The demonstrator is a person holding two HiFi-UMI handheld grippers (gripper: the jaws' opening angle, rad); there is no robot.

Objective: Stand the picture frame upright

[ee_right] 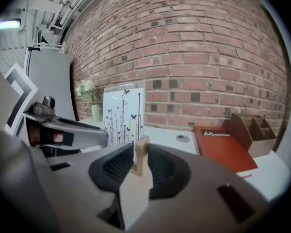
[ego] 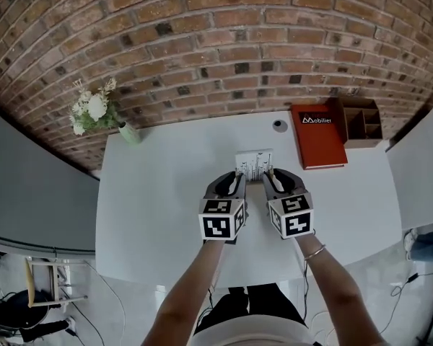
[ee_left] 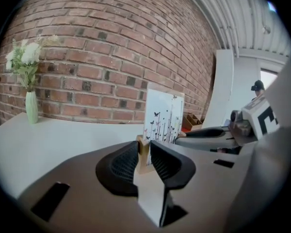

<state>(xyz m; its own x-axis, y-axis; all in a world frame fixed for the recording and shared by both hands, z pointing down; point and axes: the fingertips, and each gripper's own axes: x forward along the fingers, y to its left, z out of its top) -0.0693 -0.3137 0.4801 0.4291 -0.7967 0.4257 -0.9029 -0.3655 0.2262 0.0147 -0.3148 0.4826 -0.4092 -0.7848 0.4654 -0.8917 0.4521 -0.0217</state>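
Note:
The picture frame (ego: pixel 254 163), a white panel printed with dark stems and butterflies, stands upright on the white table (ego: pixel 159 215) with a small wooden foot at each lower end. My left gripper (ego: pixel 237 179) is at its left end. In the left gripper view the pads sit against both sides of the wooden foot (ee_left: pixel 144 152), with the panel (ee_left: pixel 163 115) rising just beyond. My right gripper (ego: pixel 270 176) is at the right end. In the right gripper view its jaws close on the other wooden foot (ee_right: pixel 140 154), beside the panel (ee_right: pixel 123 113).
A red book (ego: pixel 317 135) and a wooden desk organiser (ego: pixel 361 121) lie at the back right. A green vase of white flowers (ego: pixel 94 114) stands at the back left corner. A small round grey fitting (ego: pixel 278 125) sits behind the frame. A brick wall backs the table.

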